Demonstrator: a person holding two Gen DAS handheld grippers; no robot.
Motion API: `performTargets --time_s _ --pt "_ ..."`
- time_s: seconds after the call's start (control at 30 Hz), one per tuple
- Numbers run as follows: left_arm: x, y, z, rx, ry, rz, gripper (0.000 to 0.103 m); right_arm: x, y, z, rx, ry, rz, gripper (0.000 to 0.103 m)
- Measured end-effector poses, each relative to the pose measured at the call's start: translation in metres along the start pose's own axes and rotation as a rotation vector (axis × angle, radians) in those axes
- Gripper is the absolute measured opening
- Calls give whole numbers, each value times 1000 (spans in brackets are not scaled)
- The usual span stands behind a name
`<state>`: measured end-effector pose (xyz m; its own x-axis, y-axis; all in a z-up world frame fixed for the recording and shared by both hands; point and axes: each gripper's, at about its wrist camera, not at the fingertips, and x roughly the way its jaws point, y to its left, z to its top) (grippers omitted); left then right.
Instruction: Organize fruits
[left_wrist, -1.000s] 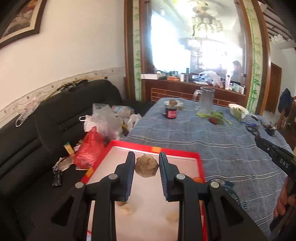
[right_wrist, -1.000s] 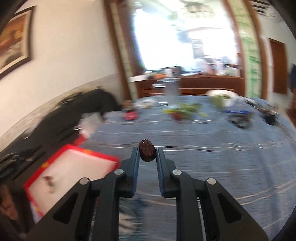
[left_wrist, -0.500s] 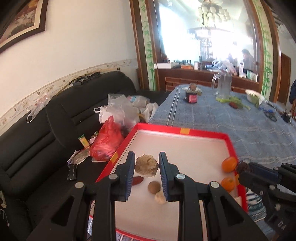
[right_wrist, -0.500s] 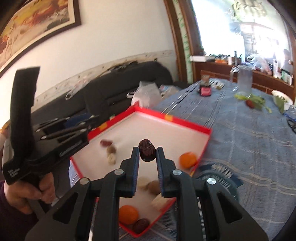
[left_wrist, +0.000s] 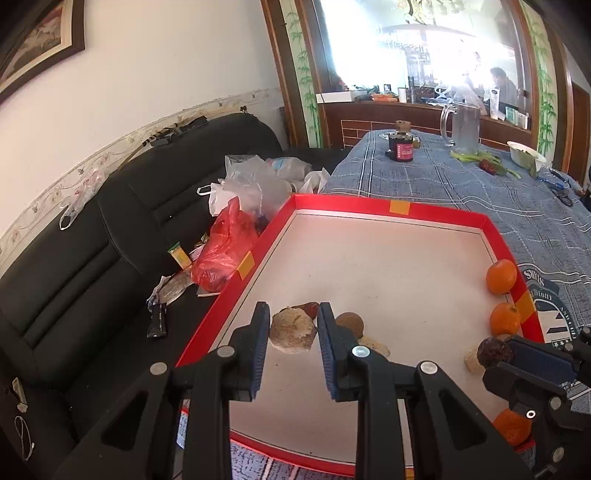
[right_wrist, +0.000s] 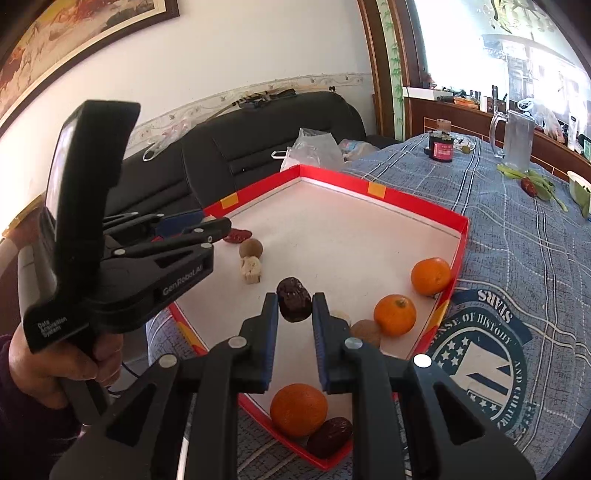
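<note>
White wall (left_wrist: 166, 66) with a framed picture (right_wrist: 74, 40) – black sofa (left_wrist: 92, 240) below it, bags (left_wrist: 243, 199) piled on the seat. Table under a blue checked cloth (left_wrist: 461, 188). Wooden-framed opening (left_wrist: 295, 74) behind – bright glare, wooden counter (left_wrist: 369, 114).

Dark wrinkled date (right_wrist: 294, 299), beige lump (left_wrist: 293, 329), both clamped.

Red tray (right_wrist: 417, 201); orange tangerines (right_wrist: 431, 276); blue plaid tablecloth (right_wrist: 517, 236); black sofa (left_wrist: 110, 236).

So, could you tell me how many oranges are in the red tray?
3. One by the right wall, one just nearer along that wall, one in the near corner beside a dark date. The grippers might hide more.
</note>
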<state>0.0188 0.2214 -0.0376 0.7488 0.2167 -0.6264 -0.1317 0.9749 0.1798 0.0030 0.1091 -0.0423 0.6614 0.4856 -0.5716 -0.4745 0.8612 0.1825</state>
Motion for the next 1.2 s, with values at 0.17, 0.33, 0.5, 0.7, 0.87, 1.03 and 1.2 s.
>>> performTargets --time_s 0.17,0.33,0.5,0.7,0.87,1.03,1.2 --pt "2 -2 -1 5 11 2 25 6 0 -1 3 16 -5 20" --pt "6 -2 -3 6 27 14 26 14 0 -3 4 44 -22 21" --pt "7 -3 -3 12 42 26 37 19 -4 -5 14 78 -27 24" --pt "-4 -7 1 23 11 47 59 8 -3 -4 -3 39 -42 46" --pt "-16 -7 7 15 -21 59 69 -16 -8 0 -21 -37 -72 47" --pt "-40 -13 13 8 -78 55 81 -41 -19 3 1 -96 -112 48" --pt "-65 -25 16 27 -130 56 94 -70 -34 6 34 -151 -164 51"
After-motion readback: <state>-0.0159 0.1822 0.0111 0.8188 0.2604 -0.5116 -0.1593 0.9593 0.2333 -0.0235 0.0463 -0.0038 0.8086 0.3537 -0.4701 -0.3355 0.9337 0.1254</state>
